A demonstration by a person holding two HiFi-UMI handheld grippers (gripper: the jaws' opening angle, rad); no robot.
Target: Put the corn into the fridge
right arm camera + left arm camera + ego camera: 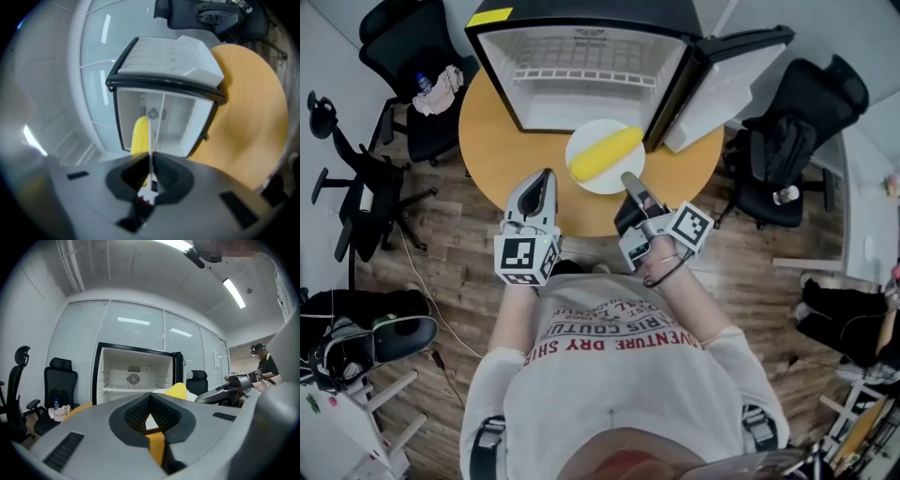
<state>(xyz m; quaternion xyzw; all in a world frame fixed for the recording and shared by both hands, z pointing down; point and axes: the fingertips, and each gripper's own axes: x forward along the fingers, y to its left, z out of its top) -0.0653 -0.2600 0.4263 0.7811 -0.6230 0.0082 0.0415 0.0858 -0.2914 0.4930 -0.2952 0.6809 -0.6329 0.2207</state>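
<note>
On bench (497, 141), at the mouth of the open fridge (572, 103): corn (606, 153) lies on plate (619, 176). Right claw (630, 180) is clamped on the plate rim and rolled sideways so the thin edge sits between the pads. Likely the plate serves as a tray, sparing the rounded cob. Left claw (547, 174) is closed and empty, just beside the plate. Plate is smooth, white and round. Fridge has a white liner and a wire shelf (581, 75).
</note>
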